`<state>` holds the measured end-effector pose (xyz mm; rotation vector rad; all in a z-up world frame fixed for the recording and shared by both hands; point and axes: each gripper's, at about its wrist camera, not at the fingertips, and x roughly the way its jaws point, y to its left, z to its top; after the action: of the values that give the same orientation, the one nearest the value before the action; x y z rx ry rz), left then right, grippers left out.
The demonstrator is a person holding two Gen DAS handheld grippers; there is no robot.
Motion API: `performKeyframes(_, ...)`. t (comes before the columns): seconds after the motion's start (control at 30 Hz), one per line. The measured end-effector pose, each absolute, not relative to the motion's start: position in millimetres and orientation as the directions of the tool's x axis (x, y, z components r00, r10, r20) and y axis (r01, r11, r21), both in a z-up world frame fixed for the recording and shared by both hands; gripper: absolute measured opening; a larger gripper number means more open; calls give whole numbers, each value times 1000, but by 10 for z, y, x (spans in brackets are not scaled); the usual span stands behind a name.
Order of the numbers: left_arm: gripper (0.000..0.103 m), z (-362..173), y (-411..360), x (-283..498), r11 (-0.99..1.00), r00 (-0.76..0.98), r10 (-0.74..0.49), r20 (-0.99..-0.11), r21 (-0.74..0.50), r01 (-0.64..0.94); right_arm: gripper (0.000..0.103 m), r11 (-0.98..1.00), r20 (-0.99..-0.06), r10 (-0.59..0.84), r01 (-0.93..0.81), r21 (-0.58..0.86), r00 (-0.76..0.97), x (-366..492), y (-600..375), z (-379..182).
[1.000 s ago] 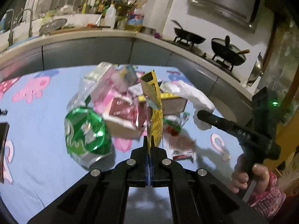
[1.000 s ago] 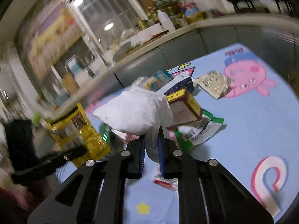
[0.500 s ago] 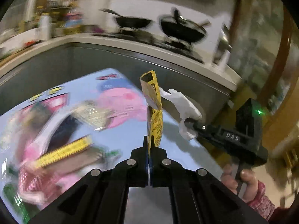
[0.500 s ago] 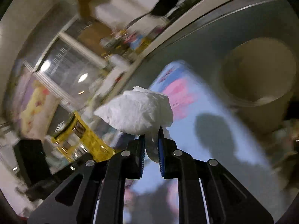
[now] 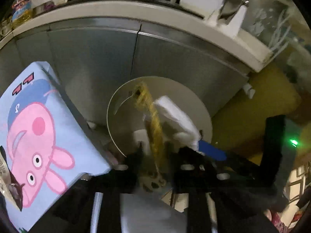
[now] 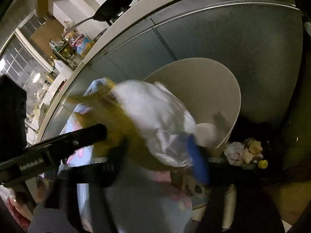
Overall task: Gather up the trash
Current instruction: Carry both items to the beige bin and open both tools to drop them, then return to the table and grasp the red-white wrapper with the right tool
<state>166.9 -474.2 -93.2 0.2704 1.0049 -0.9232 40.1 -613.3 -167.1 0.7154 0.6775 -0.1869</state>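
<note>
Grey cabinet fronts [image 5: 93,58] under a pale worktop fill the background of the left wrist view, with a round cream waste bin [image 5: 202,104] standing on the floor before them and the corner of a desk with a light-blue cartoon-pig cloth [image 5: 38,136] at left. Left tongs [image 5: 155,161] are above the bin's mouth, their jaws just parted after opening, and the crumpled yellow snack wrapper [image 5: 153,120] stands blurred between them; whether the pads still press on it cannot be told. Beside it the right tongs [image 5: 202,145] reach in with a crumpled white tissue wad [image 5: 175,114] at their blue-padded tip. In the right wrist view the same cabinets [image 6: 213,38] curve behind the cream bin [image 6: 223,89]. Right tongs [image 6: 161,165] have just been opening and stand wide, released, the white tissue [image 6: 155,116] blurred above them over the bin's near rim, the yellow wrapper [image 6: 108,116] just left of it by the left tongs' black finger [image 6: 81,137].
</note>
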Motion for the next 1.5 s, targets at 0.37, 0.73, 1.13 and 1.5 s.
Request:
performKeyframes(0.37, 34, -216, -3675, 1393, 601, 298, -693, -657, -298, 742, 64, 803, -485, 83, 230, 549, 870, -5, -5680, -1200)
performKeyframes(0.73, 35, 100, -1225, 1093, 767, 537, -615, -577, -281, 577, 56, 812, -484, 381, -35, 582, 788, 7, -4299, -1211)
performKeyframes(1.13, 77, -910, 642, 917, 950, 597, -304, -743, -285, 130, 65, 905, -641, 381, -125, 408, 666, 12, -2935, -1512)
performKeyframes(1.5, 93, -1300, 546, 1023, 879, 499, -452, -739, -463, 110, 30, 967, -694, 257, -174, 188, 673, -12, -2467, -1501)
